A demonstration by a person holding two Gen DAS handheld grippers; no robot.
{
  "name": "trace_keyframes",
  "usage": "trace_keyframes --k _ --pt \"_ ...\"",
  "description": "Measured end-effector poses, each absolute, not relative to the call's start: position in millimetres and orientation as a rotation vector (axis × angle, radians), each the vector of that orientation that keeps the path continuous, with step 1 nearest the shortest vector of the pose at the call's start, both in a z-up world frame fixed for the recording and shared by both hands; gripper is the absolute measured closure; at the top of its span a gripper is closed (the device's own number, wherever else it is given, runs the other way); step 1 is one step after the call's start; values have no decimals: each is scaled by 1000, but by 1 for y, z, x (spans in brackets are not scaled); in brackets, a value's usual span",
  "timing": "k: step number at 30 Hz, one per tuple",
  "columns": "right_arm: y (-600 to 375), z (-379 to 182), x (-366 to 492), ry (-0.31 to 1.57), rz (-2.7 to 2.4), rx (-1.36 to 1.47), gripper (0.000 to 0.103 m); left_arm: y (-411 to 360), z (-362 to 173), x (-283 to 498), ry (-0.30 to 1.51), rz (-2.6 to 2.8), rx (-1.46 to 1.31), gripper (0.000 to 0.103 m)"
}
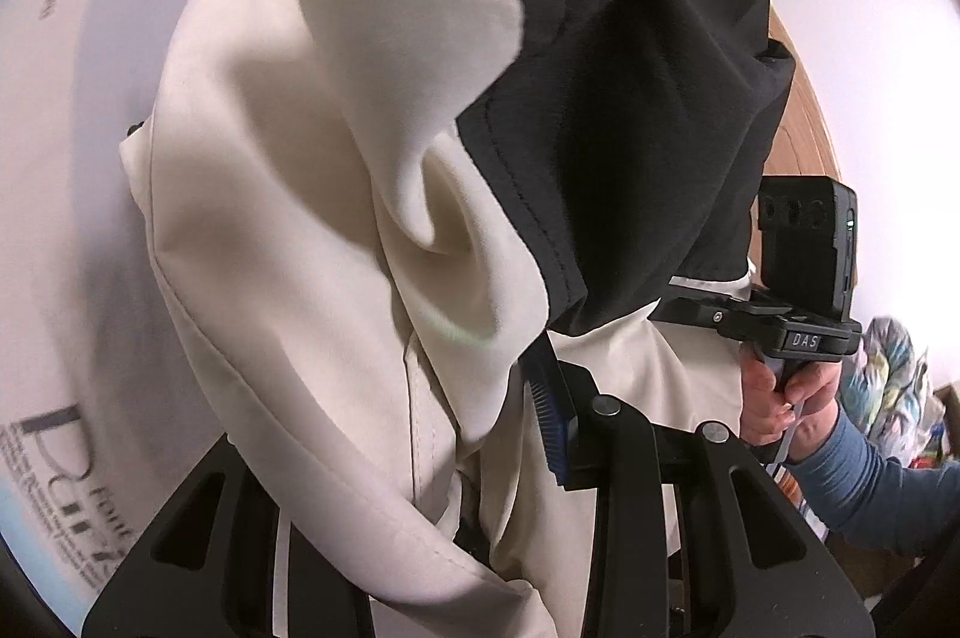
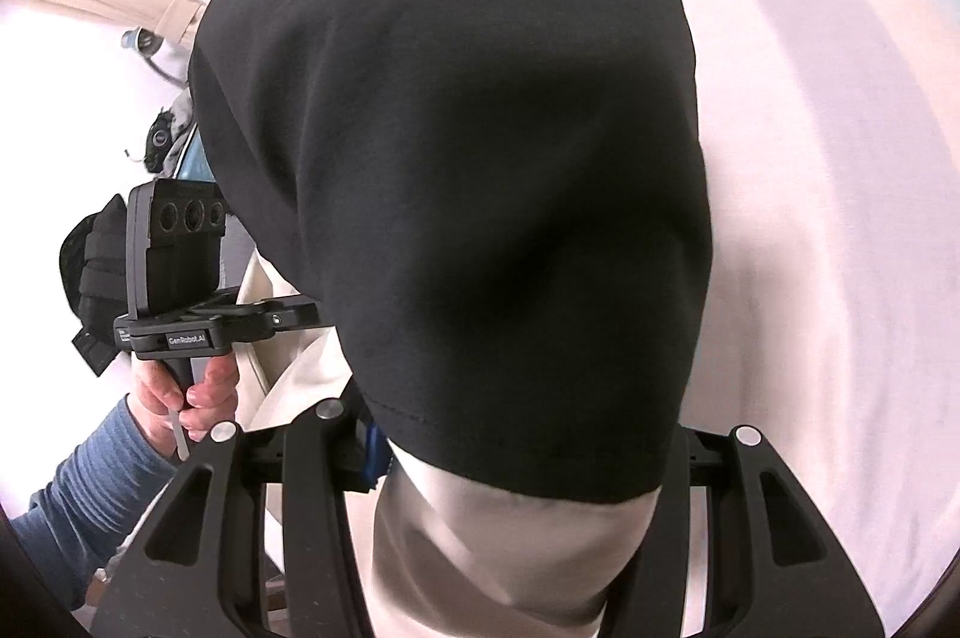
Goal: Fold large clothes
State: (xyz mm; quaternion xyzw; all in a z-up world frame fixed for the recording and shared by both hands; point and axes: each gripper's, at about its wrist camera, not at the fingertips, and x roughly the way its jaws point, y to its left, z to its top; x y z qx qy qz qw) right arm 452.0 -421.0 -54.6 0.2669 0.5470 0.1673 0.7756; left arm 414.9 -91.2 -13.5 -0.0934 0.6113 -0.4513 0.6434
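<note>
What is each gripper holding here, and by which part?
Both hold one cream-and-black garment. The left gripper grips a cream fold; the right gripper grips cream fabric just below the black panel's hem. Exact parts are hidden.

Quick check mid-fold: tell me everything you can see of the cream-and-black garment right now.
The cream-and-black garment looks like a smooth woven jacket: cream body panels, stitched black sections, a black cord toggle at its far edge. It hangs bunched and lifted above the pale printed surface, draped over both grippers. Left gripper and right gripper each have fabric between their fingers.
</note>
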Motion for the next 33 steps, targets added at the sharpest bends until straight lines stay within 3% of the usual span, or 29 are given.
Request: trace_keyframes --k 18,33 --pt "-627 -45 361 1090 263 637 57 -350 -6 390 1378 -1111 -31 70" --pt "-946 39 242 1032 -1 658 57 -745 44 363 1324 -1349 77 70"
